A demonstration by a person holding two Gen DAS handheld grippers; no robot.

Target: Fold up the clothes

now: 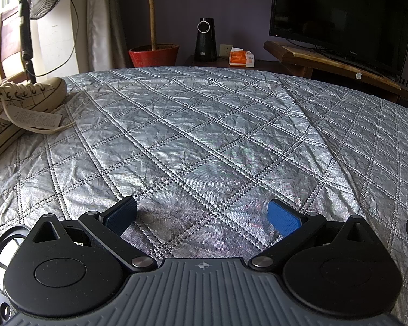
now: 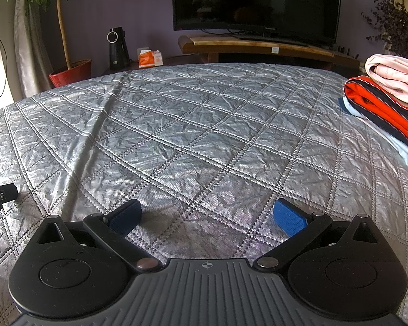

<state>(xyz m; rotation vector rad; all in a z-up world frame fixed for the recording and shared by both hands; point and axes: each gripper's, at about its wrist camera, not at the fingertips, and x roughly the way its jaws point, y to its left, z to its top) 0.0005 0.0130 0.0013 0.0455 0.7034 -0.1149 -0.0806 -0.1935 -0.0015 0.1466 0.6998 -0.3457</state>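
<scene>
Closest in, the left gripper [image 1: 202, 217] and the right gripper [image 2: 208, 218] both sit low over the grey quilted bedspread [image 2: 204, 125] with jaws spread wide and nothing between them. Farther off, at the bed's right edge, lies a stack of clothes [image 2: 386, 103]: a pale pink garment on top, an orange and navy zipped jacket beneath, something light blue at the bottom. They look soft, light and floppy, the zip the only stiff part, so pinching a hem or shoulder edge seems best.
</scene>
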